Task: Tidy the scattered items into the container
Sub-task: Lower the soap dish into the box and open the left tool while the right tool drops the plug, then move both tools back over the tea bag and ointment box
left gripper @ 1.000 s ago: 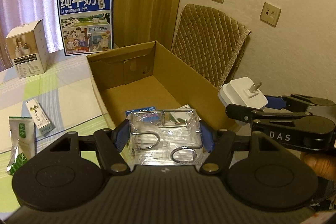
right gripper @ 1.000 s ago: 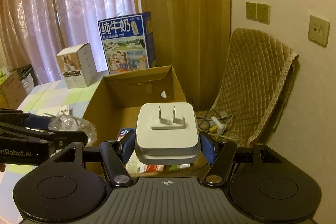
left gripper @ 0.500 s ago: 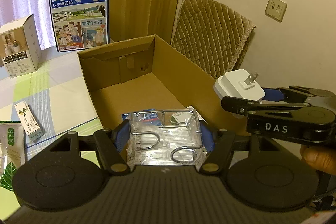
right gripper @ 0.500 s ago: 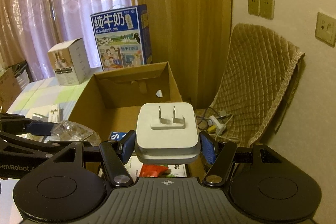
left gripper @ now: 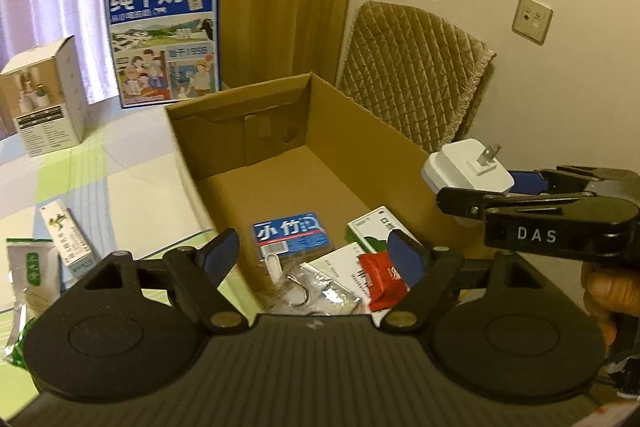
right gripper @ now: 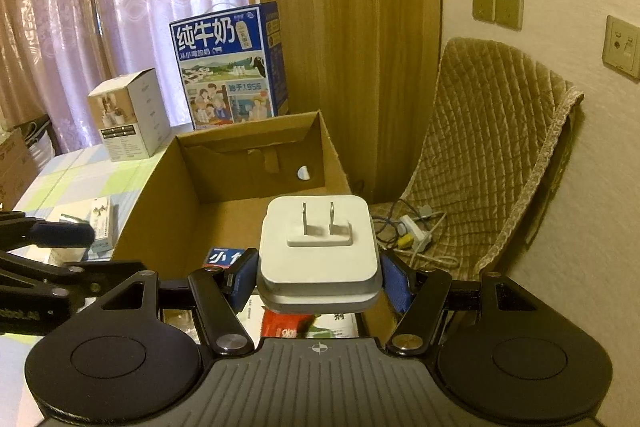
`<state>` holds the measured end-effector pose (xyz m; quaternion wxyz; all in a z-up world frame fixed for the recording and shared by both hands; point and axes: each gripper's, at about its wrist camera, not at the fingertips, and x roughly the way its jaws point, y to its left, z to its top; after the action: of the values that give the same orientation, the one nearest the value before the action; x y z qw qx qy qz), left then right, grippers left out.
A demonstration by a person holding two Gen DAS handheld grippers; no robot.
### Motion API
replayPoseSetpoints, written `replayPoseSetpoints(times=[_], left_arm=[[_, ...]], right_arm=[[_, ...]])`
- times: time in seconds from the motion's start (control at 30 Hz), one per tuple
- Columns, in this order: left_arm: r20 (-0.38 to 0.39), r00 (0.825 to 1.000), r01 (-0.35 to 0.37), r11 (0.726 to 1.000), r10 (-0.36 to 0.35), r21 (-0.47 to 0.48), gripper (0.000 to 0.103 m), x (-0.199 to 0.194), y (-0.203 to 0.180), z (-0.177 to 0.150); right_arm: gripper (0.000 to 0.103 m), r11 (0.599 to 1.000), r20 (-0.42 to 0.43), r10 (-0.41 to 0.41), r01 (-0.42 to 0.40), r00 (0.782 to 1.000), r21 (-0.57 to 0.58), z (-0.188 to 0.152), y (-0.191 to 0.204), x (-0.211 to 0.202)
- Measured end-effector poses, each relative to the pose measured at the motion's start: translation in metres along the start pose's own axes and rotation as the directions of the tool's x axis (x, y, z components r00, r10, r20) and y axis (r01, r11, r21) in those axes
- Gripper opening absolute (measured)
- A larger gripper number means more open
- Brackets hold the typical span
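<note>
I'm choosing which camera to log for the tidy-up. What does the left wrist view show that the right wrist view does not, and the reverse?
Only the left wrist view shows the clear packet of metal hooks lying in the cardboard box, the green-and-white box inside it, and the green pouch on the table.

Only the right wrist view shows the power strip and cables on the quilted chair.

Both show the box, the blue packet, the red packet, the milk carton, the open left gripper, and the right gripper clamping the white charger.
</note>
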<state>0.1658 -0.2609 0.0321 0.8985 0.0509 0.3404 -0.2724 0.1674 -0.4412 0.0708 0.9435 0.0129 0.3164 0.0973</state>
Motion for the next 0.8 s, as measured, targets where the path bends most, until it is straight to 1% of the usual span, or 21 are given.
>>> replayPoseSetpoints(times=[0.23,0.33,0.4,0.43,0.47,0.6,0.8], left_arm=[[0.014,0.999,-0.034,0.998,0.035,-0.046,0.078,-0.020,0.015,-0.010],[0.013,0.999,-0.046,0.997,0.047,-0.066,0.079,-0.026,0.021,-0.014],[0.010,0.998,-0.055,0.996,0.056,-0.070,0.079,-0.029,0.025,-0.017],[0.010,0.998,-0.059,0.996,0.060,-0.073,0.079,-0.030,0.026,-0.018],[0.010,0.998,-0.062,0.995,0.063,-0.078,0.079,-0.031,0.028,-0.019],[0.012,0.997,-0.071,0.993,0.072,-0.097,0.080,-0.038,0.034,-0.026],[0.009,0.996,-0.086,0.988,0.088,-0.130,0.082,-0.050,0.043,-0.038]], right_arm=[[0.062,0.999,-0.017,0.032,-0.032,0.999,-0.010,-0.001,0.010,0.007],[0.062,0.998,-0.033,0.060,-0.061,0.998,-0.020,0.000,0.016,0.013],[0.065,0.997,-0.030,0.062,-0.063,0.998,-0.034,0.003,0.020,0.016],[0.076,0.998,-0.022,0.055,-0.056,0.998,-0.034,0.004,0.020,0.016],[0.080,0.998,-0.012,0.052,-0.052,0.999,-0.028,0.005,0.020,0.015],[0.080,0.999,-0.001,0.044,-0.044,0.999,-0.005,0.002,0.016,0.008],[0.081,0.998,-0.002,0.041,-0.041,0.999,0.050,-0.013,0.010,-0.014]])
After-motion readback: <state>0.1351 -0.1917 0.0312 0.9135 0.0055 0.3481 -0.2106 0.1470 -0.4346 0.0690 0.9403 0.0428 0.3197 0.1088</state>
